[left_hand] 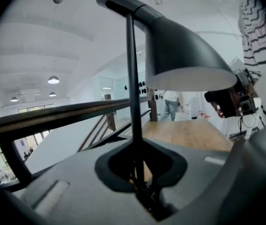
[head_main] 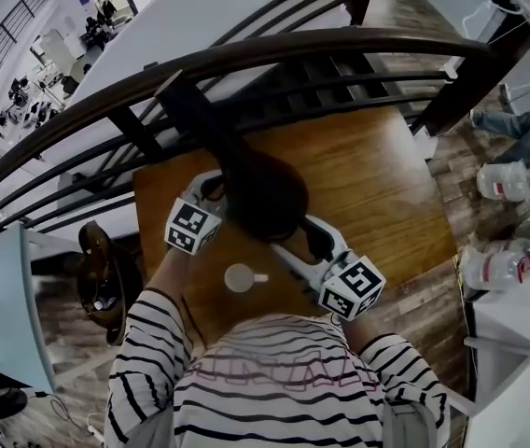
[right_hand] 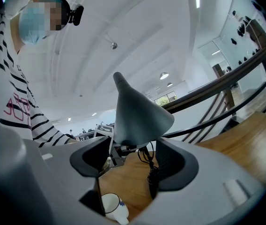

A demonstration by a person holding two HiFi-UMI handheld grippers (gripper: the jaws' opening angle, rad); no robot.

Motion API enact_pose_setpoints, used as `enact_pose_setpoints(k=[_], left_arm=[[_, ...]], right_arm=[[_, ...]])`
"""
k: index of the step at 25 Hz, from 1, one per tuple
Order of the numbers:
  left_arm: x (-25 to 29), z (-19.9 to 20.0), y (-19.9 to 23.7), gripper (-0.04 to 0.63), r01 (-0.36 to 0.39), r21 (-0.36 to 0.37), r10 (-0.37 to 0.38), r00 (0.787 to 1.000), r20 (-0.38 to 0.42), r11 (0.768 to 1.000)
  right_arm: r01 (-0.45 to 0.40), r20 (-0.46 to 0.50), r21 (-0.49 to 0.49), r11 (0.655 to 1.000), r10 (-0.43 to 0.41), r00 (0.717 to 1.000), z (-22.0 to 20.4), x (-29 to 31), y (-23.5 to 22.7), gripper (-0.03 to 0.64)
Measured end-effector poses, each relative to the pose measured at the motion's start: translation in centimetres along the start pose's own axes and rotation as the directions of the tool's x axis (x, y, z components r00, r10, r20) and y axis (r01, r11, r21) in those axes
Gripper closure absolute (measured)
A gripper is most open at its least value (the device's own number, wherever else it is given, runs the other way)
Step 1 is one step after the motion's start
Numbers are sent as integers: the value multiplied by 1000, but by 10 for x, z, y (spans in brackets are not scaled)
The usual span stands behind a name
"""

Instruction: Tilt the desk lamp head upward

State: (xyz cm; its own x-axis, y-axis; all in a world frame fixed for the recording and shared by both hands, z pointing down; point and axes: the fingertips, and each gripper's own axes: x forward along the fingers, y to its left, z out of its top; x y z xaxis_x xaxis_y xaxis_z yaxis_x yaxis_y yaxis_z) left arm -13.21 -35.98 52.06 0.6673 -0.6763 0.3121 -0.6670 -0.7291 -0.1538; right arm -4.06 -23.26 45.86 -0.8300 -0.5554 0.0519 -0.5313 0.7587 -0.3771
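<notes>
Wooden worktop (head_main: 377,175) against a dark railing (head_main: 246,59), desk lamp near the railing side, about mid-width.

From the left: left gripper (head_main: 212,190) tucked in beside the lamp, jaws drawn almost together and clamped on the thin black lamp stem (left_hand: 132,78). Stem upright, gripped low down, running straight into the narrow gap between the pads in the left gripper view.

Centre: dark cone lamp head (head_main: 265,194) at the top of the stem, opening facing down toward the worktop, roughly level. Small white cup (head_main: 240,277) on the worktop below it in the head view, between the two grippers, nearer the person's striped shirt (head_main: 274,381).

Right: right gripper (head_main: 309,238) just beside the lamp head, jaws wide apart, holding nothing. In the right gripper view, cone of the head sits in the gap above the jaws; contact with the pads unclear. Cup low between those jaws, well beyond them.

Far right: clear plastic jugs (head_main: 503,181) off the worktop.
</notes>
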Motion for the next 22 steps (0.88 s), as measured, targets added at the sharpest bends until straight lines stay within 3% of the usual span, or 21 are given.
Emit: enact_pose_setpoints(k=[12,22], left_arm=[[-1,2,-2,549,-26,-44,26,1000,2,999],[-3,0,-4,549,-35,-71,35,999,-10,997]], right_arm=[[11,21,29,1000,-12,1000,7,-9,5,302],[54,45,-15,998,-53,998,24,-31,14,304]])
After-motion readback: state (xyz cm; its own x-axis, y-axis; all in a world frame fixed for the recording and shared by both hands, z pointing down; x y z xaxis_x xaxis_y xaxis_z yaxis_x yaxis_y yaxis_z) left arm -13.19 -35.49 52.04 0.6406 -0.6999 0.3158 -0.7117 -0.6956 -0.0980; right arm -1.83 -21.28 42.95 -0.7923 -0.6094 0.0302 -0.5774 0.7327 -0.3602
